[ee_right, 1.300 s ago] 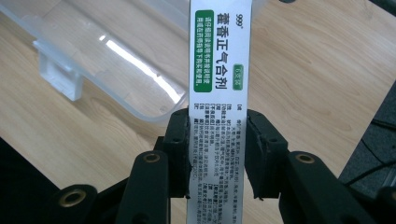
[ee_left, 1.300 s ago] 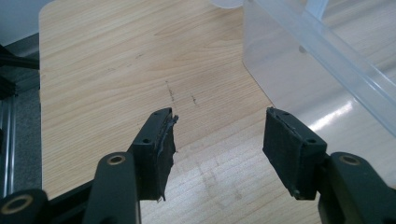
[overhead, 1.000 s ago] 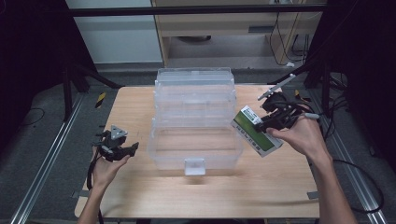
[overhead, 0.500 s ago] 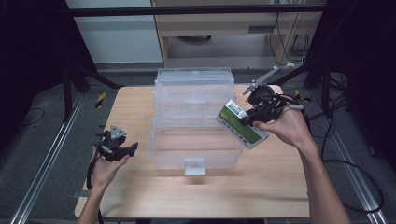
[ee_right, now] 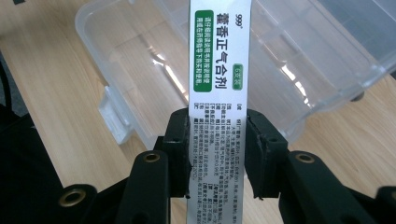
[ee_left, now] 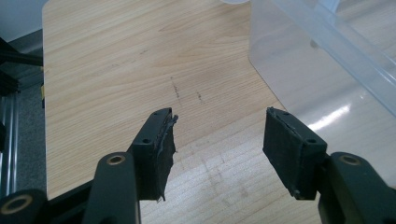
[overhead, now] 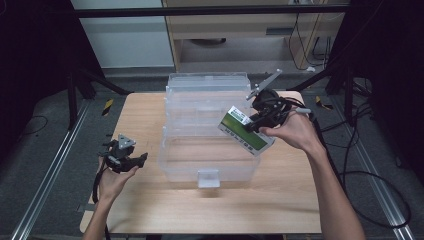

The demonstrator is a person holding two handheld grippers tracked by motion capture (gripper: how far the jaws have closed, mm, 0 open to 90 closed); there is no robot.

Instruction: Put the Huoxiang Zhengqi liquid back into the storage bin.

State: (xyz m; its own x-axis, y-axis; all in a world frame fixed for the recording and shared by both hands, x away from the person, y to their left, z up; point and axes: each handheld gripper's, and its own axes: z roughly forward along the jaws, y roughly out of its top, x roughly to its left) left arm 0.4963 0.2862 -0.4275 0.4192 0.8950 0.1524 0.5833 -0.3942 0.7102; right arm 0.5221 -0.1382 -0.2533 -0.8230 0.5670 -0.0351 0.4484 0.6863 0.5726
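The right tool (overhead: 261,119) grips a green-and-white box (overhead: 245,134) at one end, tilted over the open clear bin (overhead: 210,167) mid-tabletop. Lowering it level, clear of the right wall, should seat it cleanly before release. The left tool (overhead: 125,156) hovers near the left edge, jaws wide apart and empty.

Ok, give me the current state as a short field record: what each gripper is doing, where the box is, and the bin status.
right gripper: shut on the medicine box, gripping it by its narrow sides
medicine box position: held tilted above the clear plastic bin's right half, not set down
medicine box look: white with green label panels and printed text
clear plastic bin: open, front compartment looks empty, lid tipped back behind it
left gripper: open, holding nothing, over bare table left of the bin
table: light wood
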